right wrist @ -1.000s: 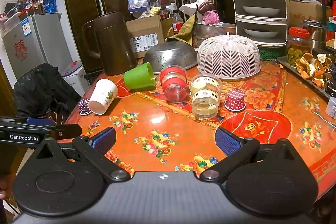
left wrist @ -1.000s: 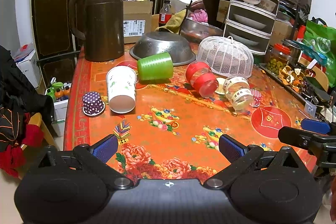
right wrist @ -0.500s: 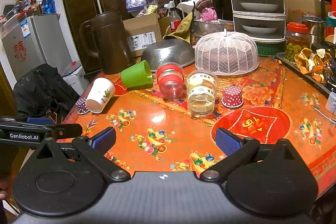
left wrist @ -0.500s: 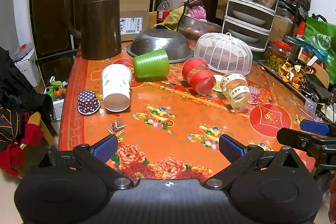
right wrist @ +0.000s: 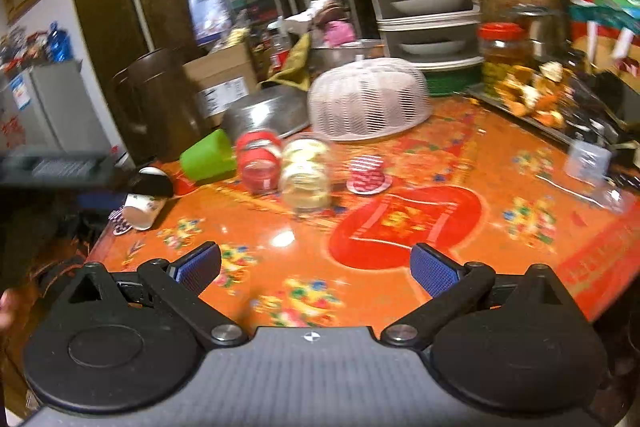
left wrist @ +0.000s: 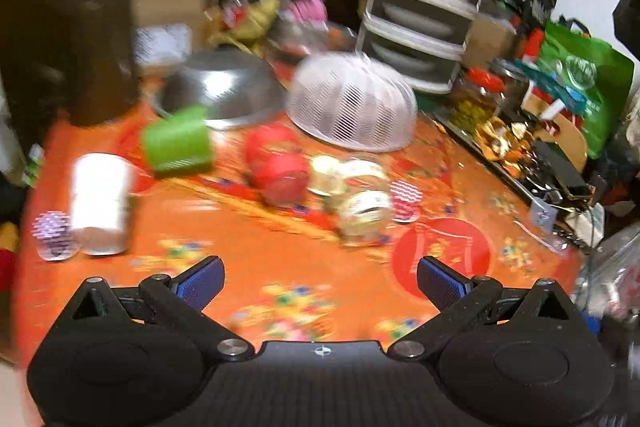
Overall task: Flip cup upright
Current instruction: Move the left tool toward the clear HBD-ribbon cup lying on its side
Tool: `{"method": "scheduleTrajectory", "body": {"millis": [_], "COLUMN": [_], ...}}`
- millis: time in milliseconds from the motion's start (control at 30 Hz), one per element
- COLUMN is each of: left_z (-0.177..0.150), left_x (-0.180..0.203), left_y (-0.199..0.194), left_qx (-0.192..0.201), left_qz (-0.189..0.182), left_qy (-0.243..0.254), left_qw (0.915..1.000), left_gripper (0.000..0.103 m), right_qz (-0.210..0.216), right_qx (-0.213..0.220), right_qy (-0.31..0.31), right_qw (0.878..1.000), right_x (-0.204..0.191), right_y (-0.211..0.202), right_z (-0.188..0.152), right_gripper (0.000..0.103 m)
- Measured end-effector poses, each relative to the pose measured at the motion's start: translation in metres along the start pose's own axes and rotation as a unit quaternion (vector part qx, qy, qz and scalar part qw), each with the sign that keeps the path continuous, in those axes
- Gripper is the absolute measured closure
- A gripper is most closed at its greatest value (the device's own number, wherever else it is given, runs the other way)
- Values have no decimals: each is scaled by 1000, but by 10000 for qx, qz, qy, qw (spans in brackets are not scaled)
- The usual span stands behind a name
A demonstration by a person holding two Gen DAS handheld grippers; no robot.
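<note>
Both claws are spread wide and hold nothing: the left claw (left wrist: pixel 320 281) and the right claw (right wrist: pixel 316 269) hover over the near edge of the orange flowered bench (left wrist: pixel 280 259), their blue pads well apart. Both views are blurred. Past the left claw, a white paper cup (left wrist: pixel 100 205) lies on its side at the bench's left, mouth toward the camera, with a small purple dotted cup (left wrist: pixel 52 235) just beside it. Farther in lie a green cup (left wrist: pixel 178 143) on its side, a red-banded jar (left wrist: pixel 278 163) and a clear jar (left wrist: pixel 356 195), also tipped over. A red dotted cup (right wrist: pixel 366 173) sits upside down right of the clear jar. Behind them stand an overturned steel bowl (left wrist: pixel 218 93), a white mesh food cover (left wrist: pixel 352 107) and a dark brown jug (left wrist: pixel 100 43).
</note>
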State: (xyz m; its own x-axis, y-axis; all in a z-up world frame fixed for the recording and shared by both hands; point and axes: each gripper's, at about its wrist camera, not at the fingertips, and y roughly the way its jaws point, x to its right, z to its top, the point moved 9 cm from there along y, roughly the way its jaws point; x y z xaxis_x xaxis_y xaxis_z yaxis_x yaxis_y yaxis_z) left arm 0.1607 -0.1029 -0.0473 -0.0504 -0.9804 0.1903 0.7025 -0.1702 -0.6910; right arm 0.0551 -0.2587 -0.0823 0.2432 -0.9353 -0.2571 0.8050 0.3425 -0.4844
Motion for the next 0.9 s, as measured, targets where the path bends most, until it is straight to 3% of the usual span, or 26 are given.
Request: {"method": "scheduleTrajectory", "body": {"millis": [200, 267, 433, 633, 700, 733, 900], "left_z": [29, 31, 34, 29, 26, 24, 19], "left_x": [35, 40, 49, 48, 47, 47, 48], "left_y": [82, 101, 133, 153, 157, 158, 135], "left_qx": [-507, -640, -822, -1076, -1145, -1165, -1018], "left_qz": [219, 173, 519, 749, 823, 818, 756], "left_qy": [-78, -224, -142, -123, -97, -87, 37], "left_qw": [9984, 9975, 9952, 9913, 9900, 9898, 9919], "left_gripper": [5, 10, 10, 20, 32, 44, 45], "right_qz": [-148, -162, -183, -139, -106, -87, -19], "right_qx": [-43, -48, -50, -43, -53, -60, -32], "right_qy": [277, 403, 609, 828, 868, 874, 892], "right_qw": [9995, 9990, 9980, 9965, 9962, 9961, 9960], "right_x": [35, 47, 71, 89, 90, 90, 86], "right_y": [-12, -16, -21, -23, -23, -23, -24], "right_z": [-9, -12, -18, -25, -26, -27, -27], "right_gripper": [1, 1, 1, 1, 1, 1, 1]}}
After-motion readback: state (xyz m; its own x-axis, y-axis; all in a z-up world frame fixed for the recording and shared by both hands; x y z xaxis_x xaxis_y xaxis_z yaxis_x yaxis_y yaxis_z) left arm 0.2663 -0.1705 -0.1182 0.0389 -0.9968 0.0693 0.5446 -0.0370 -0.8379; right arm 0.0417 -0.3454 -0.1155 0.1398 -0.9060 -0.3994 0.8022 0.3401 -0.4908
